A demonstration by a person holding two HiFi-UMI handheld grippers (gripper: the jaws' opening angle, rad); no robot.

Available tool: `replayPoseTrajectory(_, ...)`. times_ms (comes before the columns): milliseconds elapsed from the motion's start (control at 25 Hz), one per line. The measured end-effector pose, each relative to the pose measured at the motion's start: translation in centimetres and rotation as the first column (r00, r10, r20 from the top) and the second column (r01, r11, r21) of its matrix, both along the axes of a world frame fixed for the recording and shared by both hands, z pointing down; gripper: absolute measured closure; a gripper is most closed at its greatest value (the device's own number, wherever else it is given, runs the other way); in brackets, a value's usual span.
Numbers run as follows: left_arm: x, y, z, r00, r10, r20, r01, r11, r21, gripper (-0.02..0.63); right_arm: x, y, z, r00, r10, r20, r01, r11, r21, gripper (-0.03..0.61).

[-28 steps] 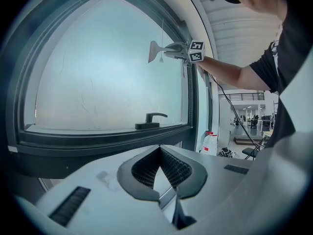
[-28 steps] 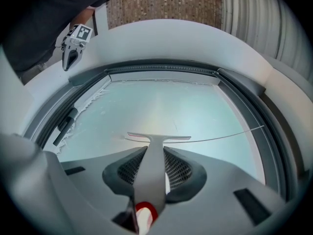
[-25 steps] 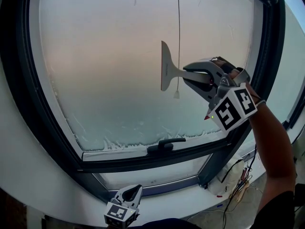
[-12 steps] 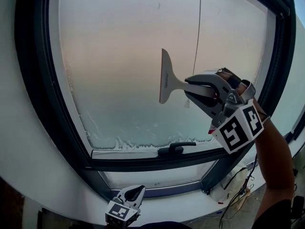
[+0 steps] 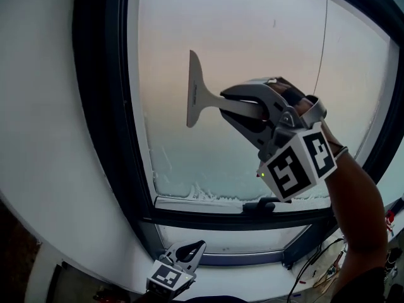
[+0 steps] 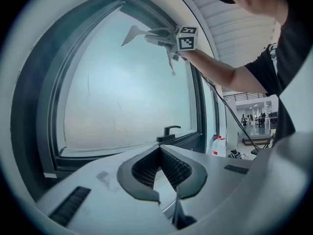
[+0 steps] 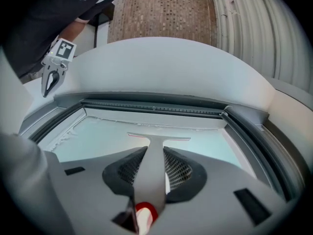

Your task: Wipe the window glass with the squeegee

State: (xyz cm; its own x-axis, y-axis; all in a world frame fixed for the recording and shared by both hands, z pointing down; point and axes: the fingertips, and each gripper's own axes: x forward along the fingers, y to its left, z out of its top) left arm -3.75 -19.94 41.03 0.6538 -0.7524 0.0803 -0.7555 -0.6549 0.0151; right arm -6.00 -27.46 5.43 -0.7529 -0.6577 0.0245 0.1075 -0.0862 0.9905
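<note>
The grey squeegee (image 5: 196, 90) stands with its blade upright against the frosted window glass (image 5: 252, 49), close to the dark left frame (image 5: 104, 106). My right gripper (image 5: 237, 104) is shut on its handle, which runs out between the fingertips to the blade (image 7: 159, 137). The right gripper (image 7: 154, 153) points at the glass near the frame corner. From below, the squeegee (image 6: 133, 33) shows high on the pane. My left gripper (image 5: 184, 256) hangs low beneath the sill, shut and holding nothing. It (image 6: 159, 151) faces the window, and it appears as the left gripper (image 7: 51, 80) at upper left.
A black window handle (image 5: 262, 204) sits on the lower frame. A thin pull cord (image 5: 325, 43) hangs in front of the glass at right. A frosty residue (image 5: 202, 191) lines the pane's bottom edge. Cables (image 5: 315, 264) lie at lower right; a bottle (image 6: 217, 146) stands by the sill.
The right gripper has carried the squeegee leftward across the glass, from beside the pull cord to near the left frame. The left gripper has stayed low.
</note>
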Motion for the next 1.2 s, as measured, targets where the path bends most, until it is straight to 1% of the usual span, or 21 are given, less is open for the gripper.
replayPoseTrajectory(120,-1.5,0.1,-0.5,1.0,-0.017,-0.002,0.017,1.0,0.014,0.614,-3.6,-1.2,-1.2,1.0,-0.013,0.015,0.013,1.0,0.013,0.491)
replayPoseTrajectory(280,-3.4,0.5,-0.1,0.999,-0.043,-0.009,0.043,0.999,0.0,0.614,-7.7,-2.7,-2.5,0.999,-0.03,0.026,0.03,1.0,0.005,0.491)
replayPoseTrajectory(440,-4.8,0.8,0.4,0.998,-0.065,-0.015,0.064,0.998,-0.018,0.614,-10.2,-3.9,-3.6,0.999,-0.025,0.04,0.025,1.0,0.001,0.491)
replayPoseTrajectory(720,-6.4,1.0,0.6,0.996,-0.083,-0.023,0.082,0.996,-0.023,0.614,-11.9,-4.7,-4.4,1.0,-0.024,0.02,0.024,1.0,0.017,0.491)
replayPoseTrajectory(1000,-6.3,1.3,0.7,0.997,-0.078,-0.028,0.077,0.997,-0.02,0.614,-12.3,-4.7,-4.7,1.0,-0.014,-0.02,0.014,1.0,0.017,0.491)
replayPoseTrajectory(1200,-5.8,1.2,0.6,0.997,-0.07,-0.037,0.069,0.997,-0.017,0.614,-11.7,-4.6,-4.5,0.999,-0.006,-0.041,0.007,1.0,0.013,0.491)
